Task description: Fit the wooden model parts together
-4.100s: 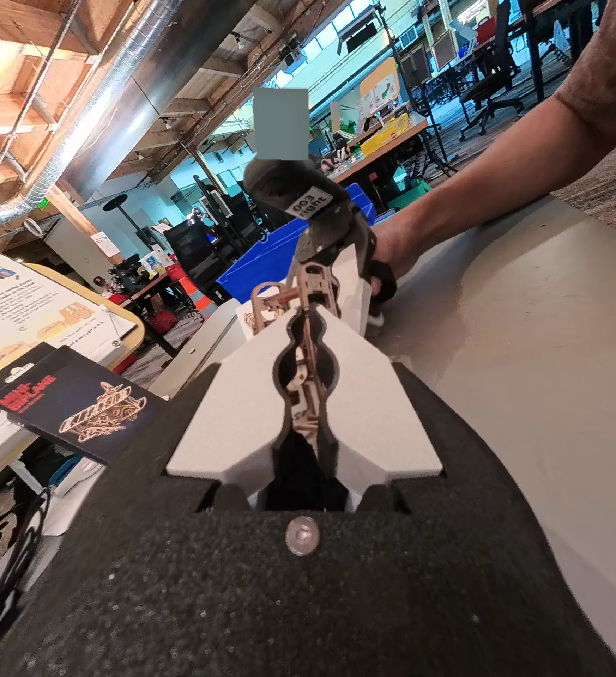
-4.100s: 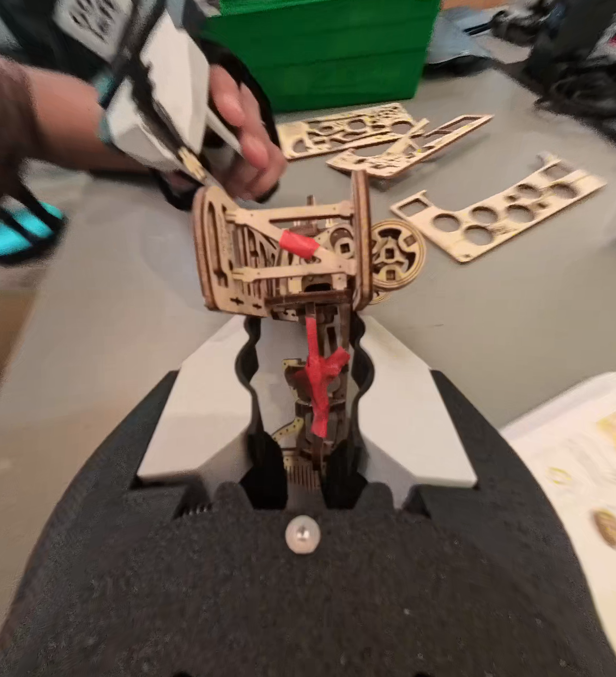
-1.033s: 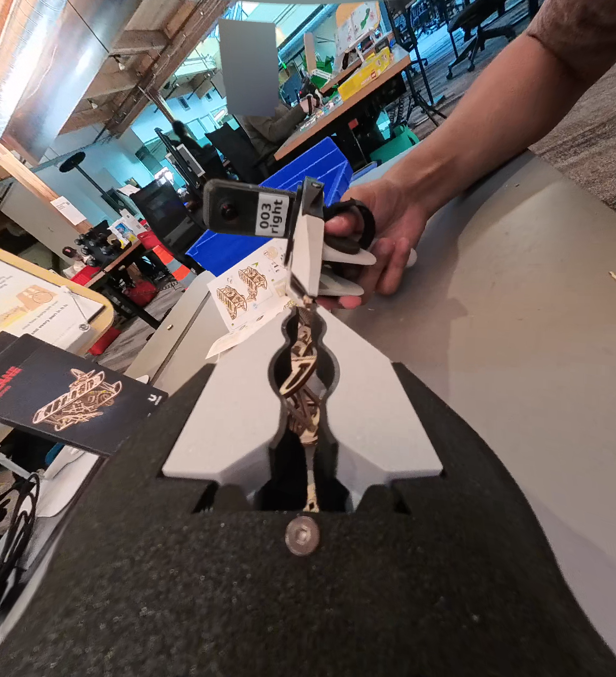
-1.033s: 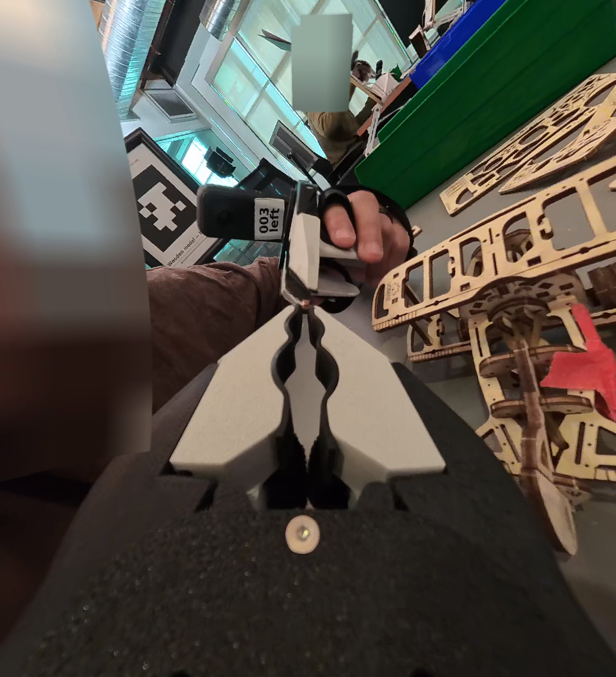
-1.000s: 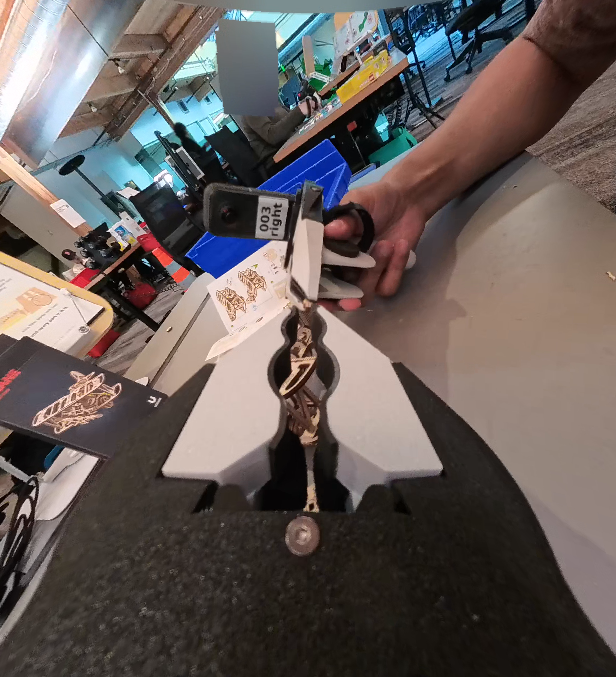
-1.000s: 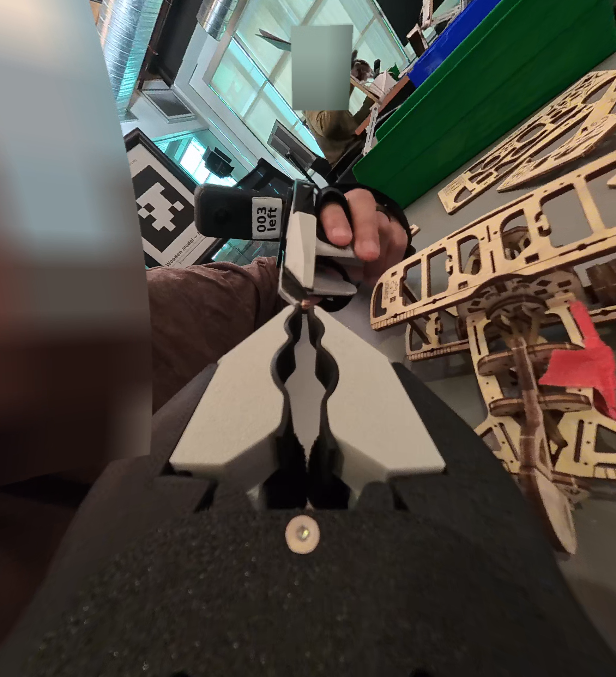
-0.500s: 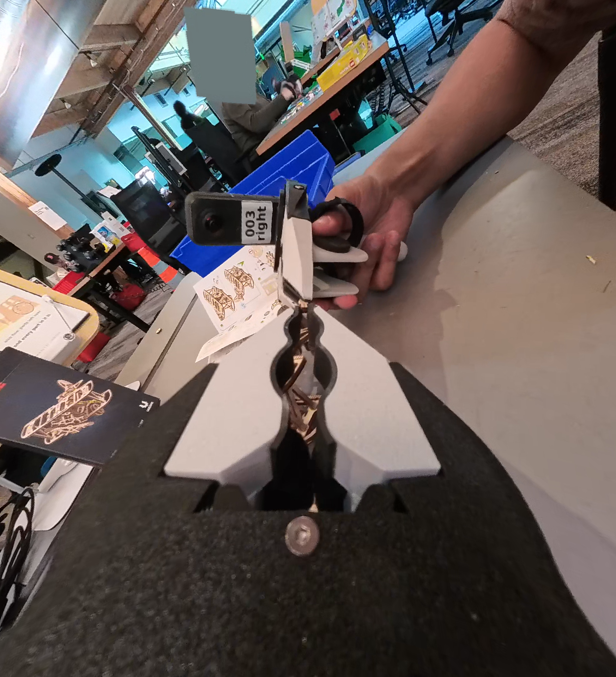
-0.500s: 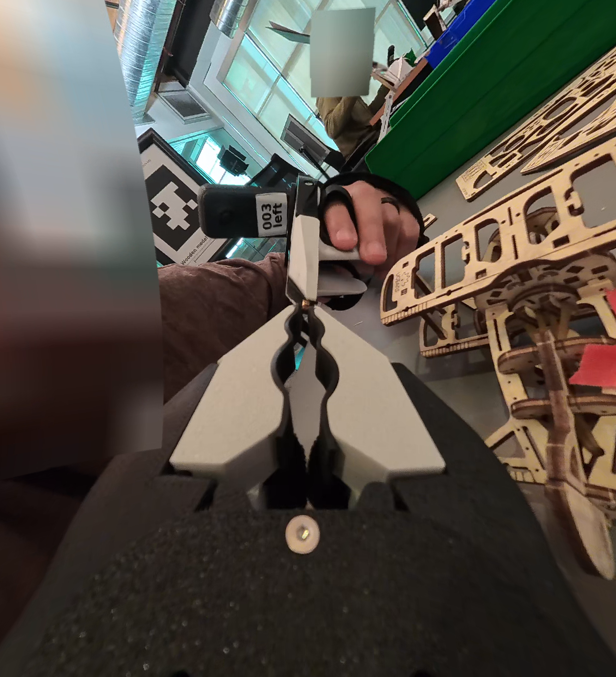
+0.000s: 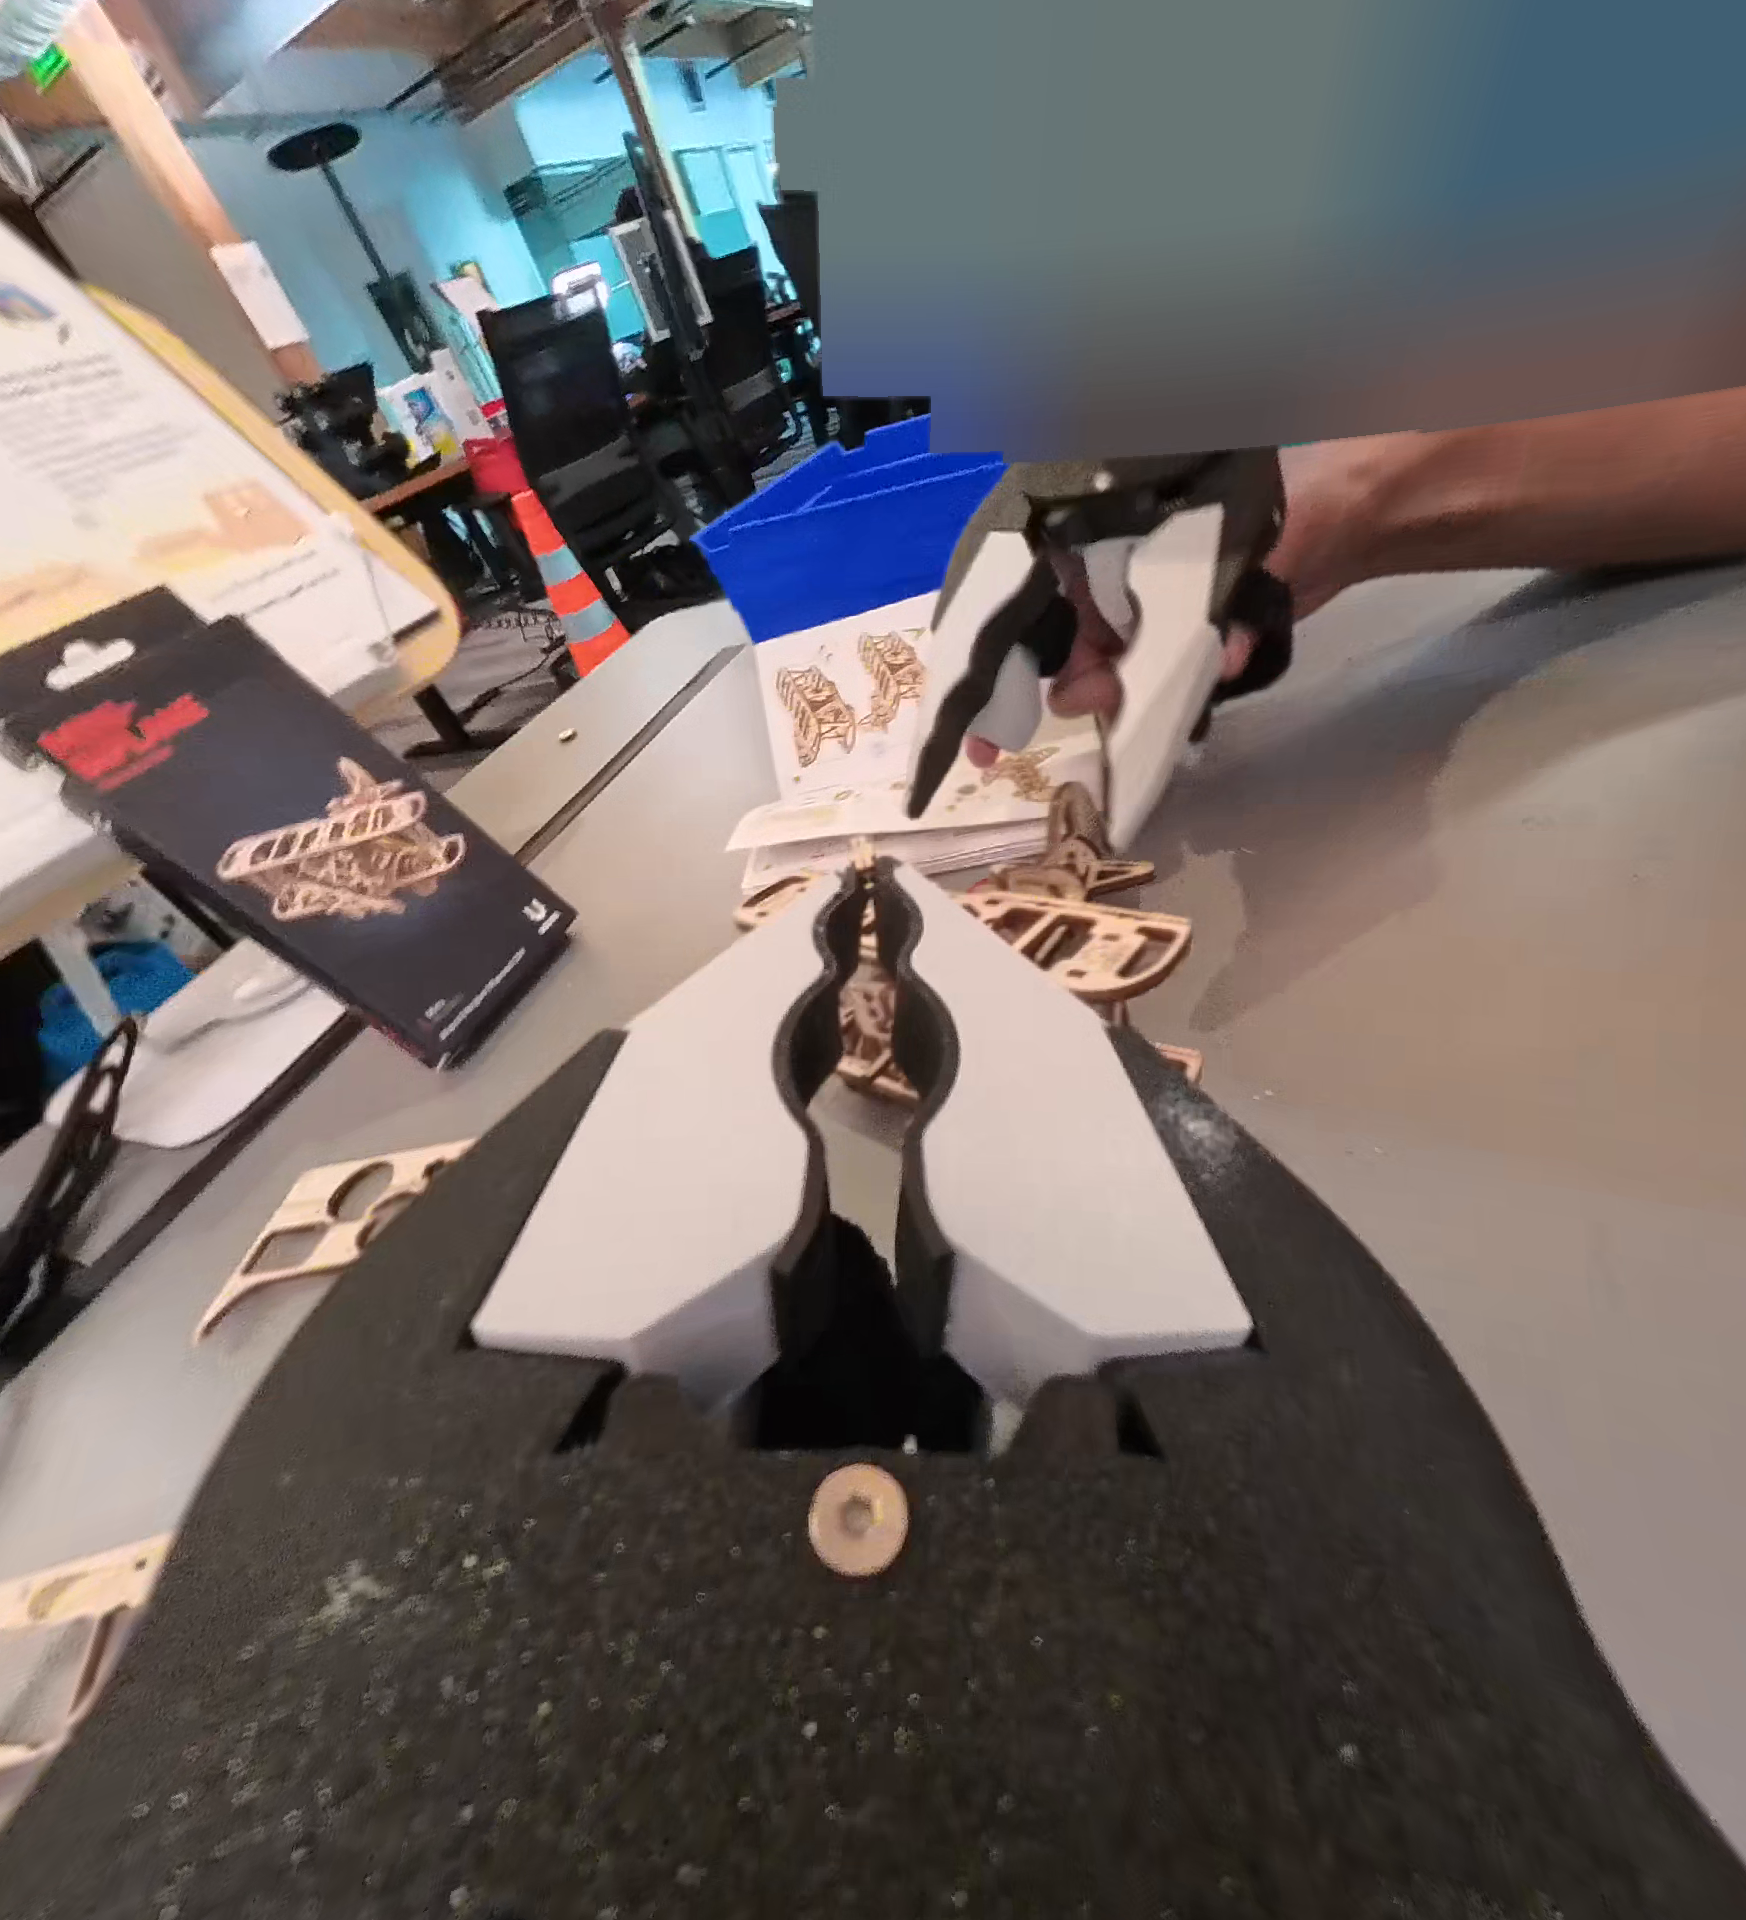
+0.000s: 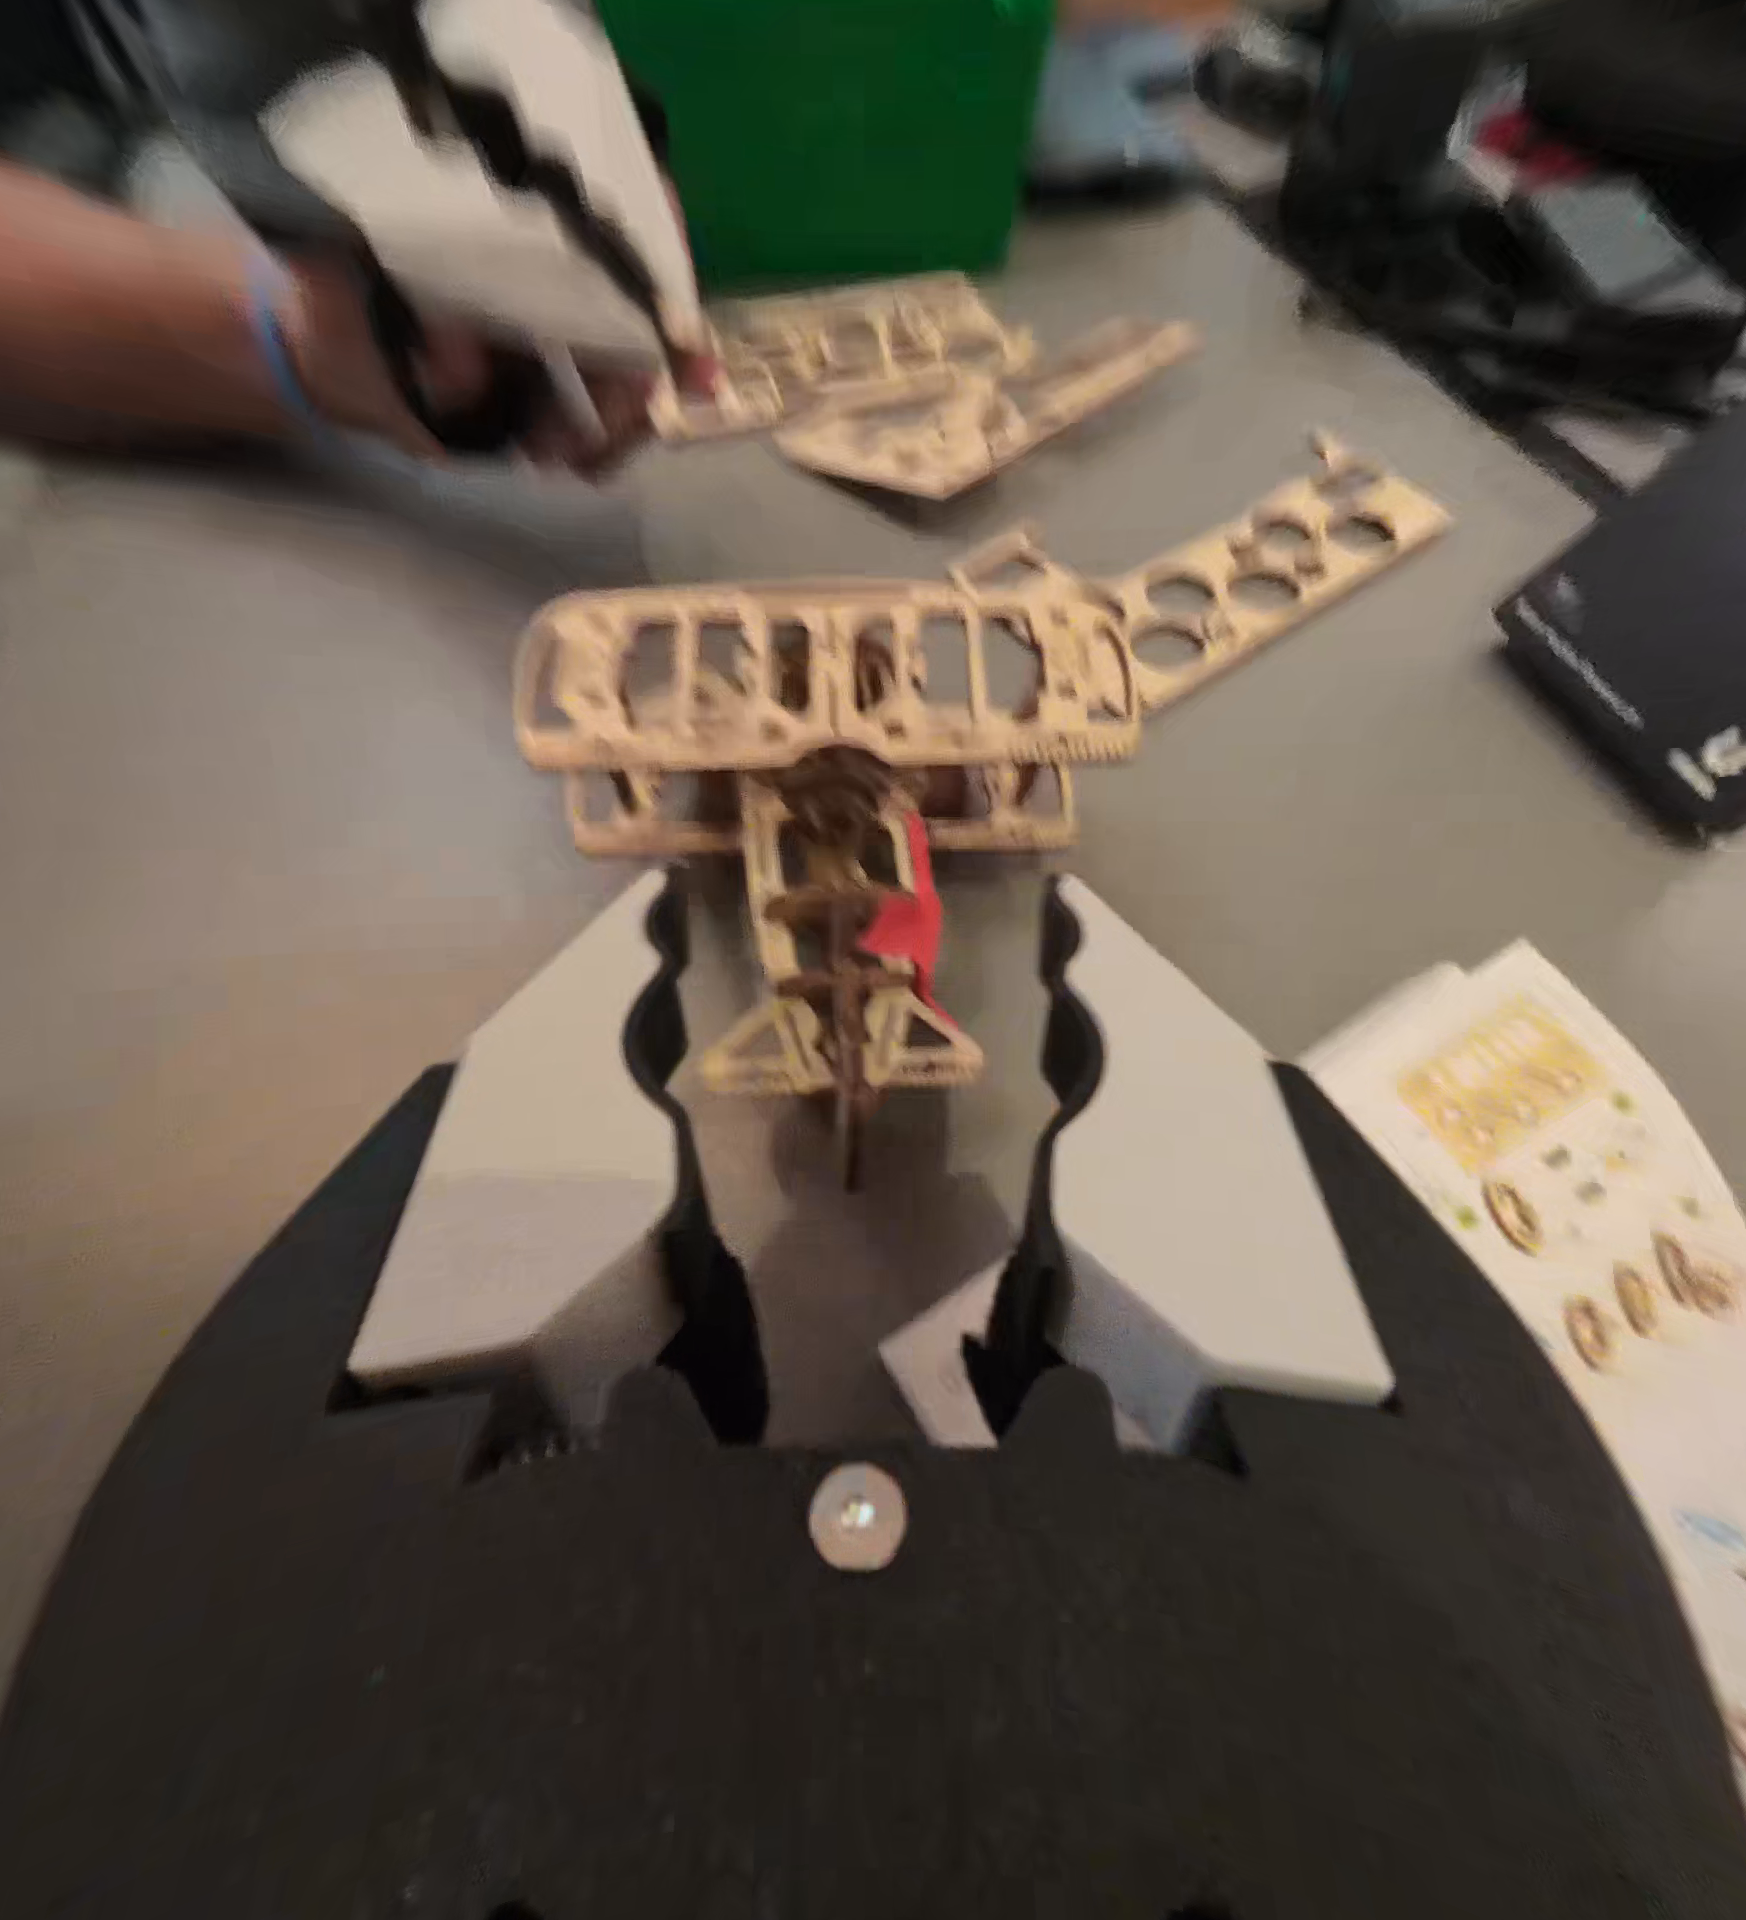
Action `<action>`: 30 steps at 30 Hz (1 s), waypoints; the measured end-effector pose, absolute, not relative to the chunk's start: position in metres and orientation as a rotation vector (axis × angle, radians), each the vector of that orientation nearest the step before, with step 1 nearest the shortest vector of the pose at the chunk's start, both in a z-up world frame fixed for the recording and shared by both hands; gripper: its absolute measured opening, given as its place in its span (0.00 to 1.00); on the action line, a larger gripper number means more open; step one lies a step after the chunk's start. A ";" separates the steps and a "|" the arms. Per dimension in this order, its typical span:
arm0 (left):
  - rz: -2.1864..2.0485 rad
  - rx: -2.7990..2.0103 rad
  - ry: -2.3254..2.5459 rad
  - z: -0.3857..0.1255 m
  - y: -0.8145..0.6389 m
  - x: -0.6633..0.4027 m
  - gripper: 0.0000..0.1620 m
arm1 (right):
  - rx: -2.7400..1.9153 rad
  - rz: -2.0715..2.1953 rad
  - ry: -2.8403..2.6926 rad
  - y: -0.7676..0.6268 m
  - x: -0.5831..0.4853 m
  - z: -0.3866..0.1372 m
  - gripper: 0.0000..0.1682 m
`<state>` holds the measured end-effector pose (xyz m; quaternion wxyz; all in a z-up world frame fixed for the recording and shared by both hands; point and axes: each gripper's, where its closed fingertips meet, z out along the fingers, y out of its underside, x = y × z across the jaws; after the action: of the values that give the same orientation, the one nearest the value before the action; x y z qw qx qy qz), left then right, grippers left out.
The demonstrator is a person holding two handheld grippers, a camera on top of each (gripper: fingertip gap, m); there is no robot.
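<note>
The wooden biplane model (image 10: 827,717), with a red piece on its body, stands on the grey table (image 10: 225,831). My right gripper (image 10: 858,883) is open, one finger on each side of the model's tail, not touching it. In the left wrist view the right gripper (image 9: 1020,821) hangs open over the model (image 9: 1077,925). My left gripper (image 9: 864,873) is shut, with a small wooden part (image 9: 861,854) pinched at its tips. In the blurred right wrist view the left gripper (image 10: 687,353) is at the far left, above loose wooden sheets.
Punched-out wooden sheets (image 10: 1264,592) (image 10: 952,416) lie behind the model, and another wooden sheet (image 9: 329,1226) lies near my left gripper. A black box (image 9: 308,821) (image 10: 1679,644) and an instruction booklet (image 9: 848,707) (image 10: 1534,1143) lie on the table. A green bin (image 10: 848,125) and a blue bin (image 9: 848,540) stand at the edges. The left gripper's tips are roughly 11 cm from the right gripper's.
Half a second ago both grippers were raised tip to tip, the right one shut. Now they are apart, and the right has opened and come down around the model's tail.
</note>
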<state>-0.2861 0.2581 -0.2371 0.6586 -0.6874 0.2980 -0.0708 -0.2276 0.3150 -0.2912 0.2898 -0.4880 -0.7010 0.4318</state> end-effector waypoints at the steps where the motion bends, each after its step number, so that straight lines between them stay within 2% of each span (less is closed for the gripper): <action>1: -0.169 -1.565 0.654 -0.238 0.260 -0.291 0.00 | -1.345 1.058 -1.922 0.322 -0.227 -0.304 0.47; 4: -0.150 -1.581 0.620 -0.239 0.264 -0.301 0.00 | -1.431 0.953 -2.035 0.320 -0.227 -0.326 0.49; 10: -0.118 -1.599 0.640 -0.241 0.264 -0.301 0.00 | -1.491 0.837 -2.123 0.311 -0.243 -0.332 0.47; 18: -0.148 -1.721 0.616 -0.266 0.272 -0.309 0.00 | -1.530 0.810 -2.243 0.305 -0.240 -0.348 0.27; 22: -0.152 -1.791 0.536 -0.273 0.277 -0.321 0.00 | -1.327 0.660 -2.206 0.314 -0.242 -0.342 0.27; 30: -0.182 -1.844 0.494 -0.284 0.280 -0.325 0.00 | -0.834 0.081 -1.984 0.322 -0.228 -0.305 0.27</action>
<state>-0.3248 0.2801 -0.2843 0.5744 -0.7872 0.2108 -0.0777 -0.2276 0.3216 -0.3052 0.4743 -0.3408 -0.8110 0.0331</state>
